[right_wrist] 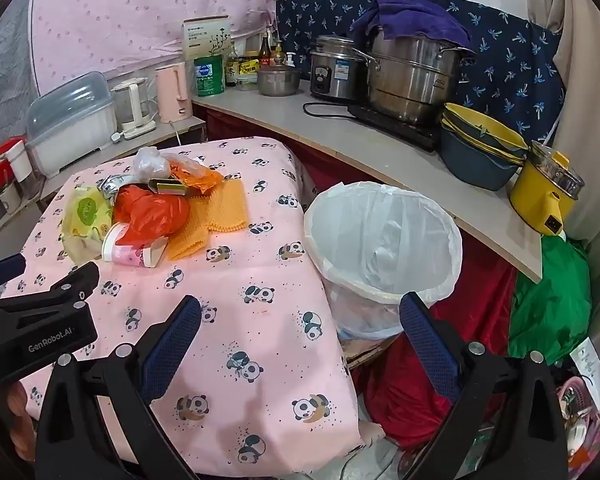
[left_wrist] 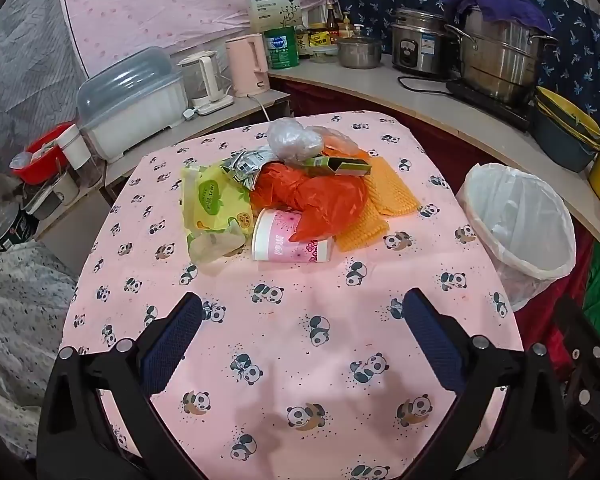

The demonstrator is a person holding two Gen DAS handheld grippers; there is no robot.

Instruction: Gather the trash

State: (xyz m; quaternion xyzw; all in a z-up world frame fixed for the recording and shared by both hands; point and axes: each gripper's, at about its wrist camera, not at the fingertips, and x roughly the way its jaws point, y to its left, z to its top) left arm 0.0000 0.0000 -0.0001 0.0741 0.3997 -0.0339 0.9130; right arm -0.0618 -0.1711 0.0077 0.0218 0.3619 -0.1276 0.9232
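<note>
Pink panda cloth covers the tabletop (left_wrist: 300,344); the trash pile (left_wrist: 296,196) lies ahead of the wide, empty left gripper (left_wrist: 302,320). The right gripper (right_wrist: 300,322), also wide, faces the lined bin (right_wrist: 384,240).

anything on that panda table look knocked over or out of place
Yes: a pink paper cup lies tipped on its side at the near edge of a trash pile, an orange plastic bag draped over it. The lined bin beside the table stands upright.
</note>
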